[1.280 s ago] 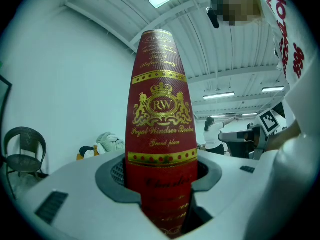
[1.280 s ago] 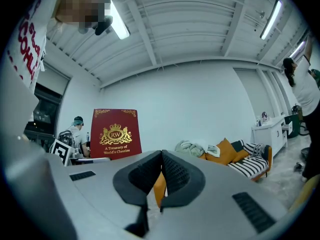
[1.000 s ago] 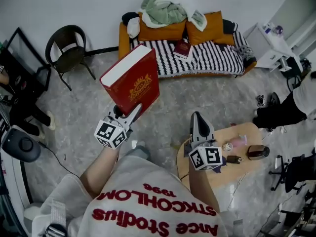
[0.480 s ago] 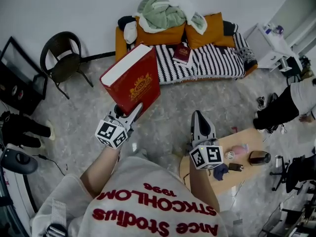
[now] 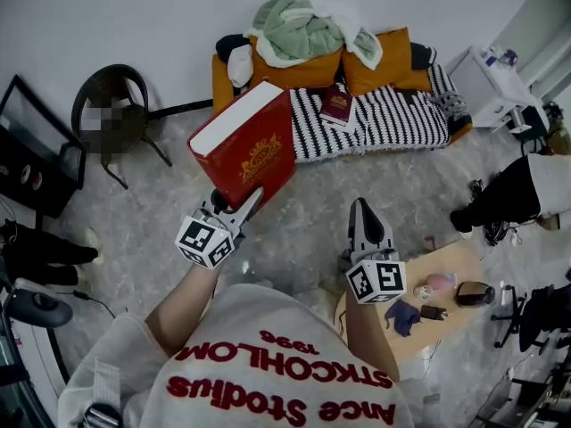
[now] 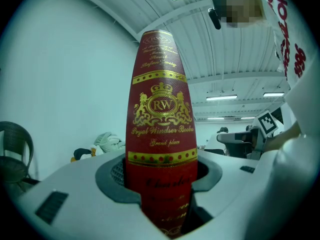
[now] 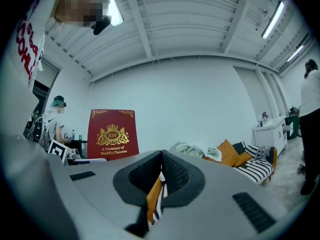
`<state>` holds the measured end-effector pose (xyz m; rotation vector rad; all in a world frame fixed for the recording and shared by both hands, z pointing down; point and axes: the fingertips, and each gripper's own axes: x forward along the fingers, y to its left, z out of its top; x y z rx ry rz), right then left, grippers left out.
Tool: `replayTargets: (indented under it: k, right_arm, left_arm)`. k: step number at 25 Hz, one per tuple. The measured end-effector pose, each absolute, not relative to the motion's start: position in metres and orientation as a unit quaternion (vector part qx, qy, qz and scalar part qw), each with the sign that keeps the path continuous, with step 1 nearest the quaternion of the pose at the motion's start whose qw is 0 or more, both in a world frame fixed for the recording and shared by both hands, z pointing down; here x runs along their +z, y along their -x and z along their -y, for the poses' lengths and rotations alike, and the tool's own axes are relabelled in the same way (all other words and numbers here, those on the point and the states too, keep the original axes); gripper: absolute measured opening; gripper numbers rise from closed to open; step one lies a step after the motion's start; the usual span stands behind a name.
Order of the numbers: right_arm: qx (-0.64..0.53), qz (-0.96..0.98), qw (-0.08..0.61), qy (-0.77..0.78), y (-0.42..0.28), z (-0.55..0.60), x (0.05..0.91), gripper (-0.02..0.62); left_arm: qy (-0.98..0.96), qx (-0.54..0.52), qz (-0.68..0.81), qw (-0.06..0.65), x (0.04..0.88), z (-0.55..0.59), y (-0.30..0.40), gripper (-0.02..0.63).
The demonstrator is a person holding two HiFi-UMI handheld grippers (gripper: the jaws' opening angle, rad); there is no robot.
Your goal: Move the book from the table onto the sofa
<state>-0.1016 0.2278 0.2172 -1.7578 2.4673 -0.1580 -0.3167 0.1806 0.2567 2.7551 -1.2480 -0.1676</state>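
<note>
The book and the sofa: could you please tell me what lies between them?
Only bare grey floor lies between the book, held in the left gripper, and the sofa, as the head view shows.

The book (image 5: 245, 150) is deep red with a gold crest and white page edges. At one o'clock the sofa (image 5: 401, 123) is orange, its seat striped black and white, heaped with pale green and white cloth (image 5: 303, 25). The chair (image 5: 94, 92) at ten o'clock is black, the floor (image 5: 312, 208) mottled grey.
</note>
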Motion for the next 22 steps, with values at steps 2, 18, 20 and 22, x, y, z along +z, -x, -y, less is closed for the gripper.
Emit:
replayTargets:
  k: [2,18,20,22]
  right_arm:
    - [-0.052,-0.812,0.057,0.578,0.1,-0.227,0.222,0.026]
    - [-0.061,-0.806,0.051,0.587,0.111,-0.183,0.216,0.026]
    - [-0.063,-0.807,0.05,0.586,0.111,-0.176,0.218,0.026]
    - [-0.064,-0.807,0.051,0.584,0.109,-0.168,0.221,0.026]
  left_arm:
    - [-0.908,-0.055,0.411,0.052,0.259,-0.182,0.316,0.238]
    - [-0.912,-0.044,0.403,0.066,0.264,-0.141,0.326,0.238]
    - [-0.911,-0.044,0.404,0.069,0.266,-0.135,0.326,0.237]
    - [-0.91,-0.044,0.407,0.068,0.268,-0.128,0.325,0.237]
